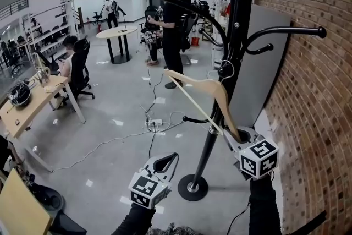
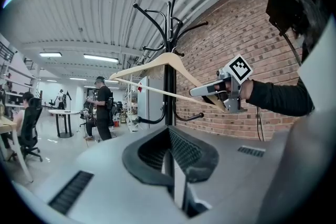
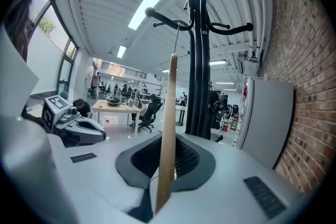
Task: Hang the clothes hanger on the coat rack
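Note:
A black coat rack (image 1: 237, 19) (image 2: 169, 92) (image 3: 199, 60) stands by the brick wall. A pale wooden hanger (image 1: 201, 88) (image 2: 157, 63) (image 3: 167, 128) hangs slanted beside its pole. The hanger's wire hook (image 1: 226, 70) reaches one curved rack arm (image 3: 168, 19) and looks to lie over it. My right gripper (image 1: 234, 137) (image 3: 165, 165) is shut on the hanger's lower end, right of the pole. My left gripper (image 1: 175, 157) (image 2: 170, 155) stays low and left of the rack base, its jaws together with nothing in them.
The rack's round base (image 1: 192, 187) sits on the floor between my arms. A brick wall (image 1: 313, 91) and a grey panel (image 1: 258, 74) close off the right. A cable and power strip (image 1: 155, 123) lie on the floor. A person (image 1: 171, 30) stands behind; desks (image 1: 27, 107) stand left.

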Demonstrator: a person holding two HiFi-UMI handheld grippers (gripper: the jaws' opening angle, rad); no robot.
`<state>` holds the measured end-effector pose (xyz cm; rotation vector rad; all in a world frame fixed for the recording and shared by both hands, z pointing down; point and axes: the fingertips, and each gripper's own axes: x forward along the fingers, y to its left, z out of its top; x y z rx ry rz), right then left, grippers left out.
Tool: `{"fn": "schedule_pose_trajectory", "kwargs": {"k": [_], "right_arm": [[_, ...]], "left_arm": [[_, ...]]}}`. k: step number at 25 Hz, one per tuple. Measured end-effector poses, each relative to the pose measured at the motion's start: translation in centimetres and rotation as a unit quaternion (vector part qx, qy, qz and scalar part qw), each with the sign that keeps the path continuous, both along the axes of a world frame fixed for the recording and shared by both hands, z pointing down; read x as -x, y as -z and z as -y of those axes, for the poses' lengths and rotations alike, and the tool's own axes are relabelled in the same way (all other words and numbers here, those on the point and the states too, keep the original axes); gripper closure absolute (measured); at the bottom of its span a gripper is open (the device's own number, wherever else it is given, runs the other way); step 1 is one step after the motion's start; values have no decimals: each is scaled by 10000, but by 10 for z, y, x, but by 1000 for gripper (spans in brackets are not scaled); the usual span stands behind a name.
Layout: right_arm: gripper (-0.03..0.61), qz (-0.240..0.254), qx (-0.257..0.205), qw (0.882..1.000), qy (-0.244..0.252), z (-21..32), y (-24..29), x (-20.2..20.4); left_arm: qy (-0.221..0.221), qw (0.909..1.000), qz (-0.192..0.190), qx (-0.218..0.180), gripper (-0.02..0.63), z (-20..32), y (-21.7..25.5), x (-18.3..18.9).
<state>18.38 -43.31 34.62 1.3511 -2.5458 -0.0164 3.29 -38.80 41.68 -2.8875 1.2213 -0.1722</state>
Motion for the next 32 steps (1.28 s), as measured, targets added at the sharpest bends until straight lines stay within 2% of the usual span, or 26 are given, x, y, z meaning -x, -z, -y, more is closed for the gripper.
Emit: {"fn": "schedule_pose_trajectory", "kwargs": {"k": [7, 13, 17, 20, 25, 32], "right_arm": [[546, 171, -311, 9994, -23, 3, 15, -2], [459, 630, -554, 9964, -98, -4, 34, -12], [400, 723, -660, 9951, -117, -14, 39, -18], [400, 854, -768, 9933, -121, -26, 47, -24], [400, 1589, -841, 9836, -167, -49, 59, -42], [400, 1312, -974, 9858, -395, -83, 54, -61]], "left_arm": [[-47, 10000, 2, 19, 607, 3, 1, -3], [-53, 10000, -21, 0, 606, 4, 5, -5], [-69, 10000, -49, -6, 606, 4, 4, -4], [-81, 10000, -47, -20, 606, 3, 3, -5], [-122, 9999, -49, -56, 606, 0, 6, -11], [-165, 9998, -43, -90, 606, -9, 9, -17]]}}
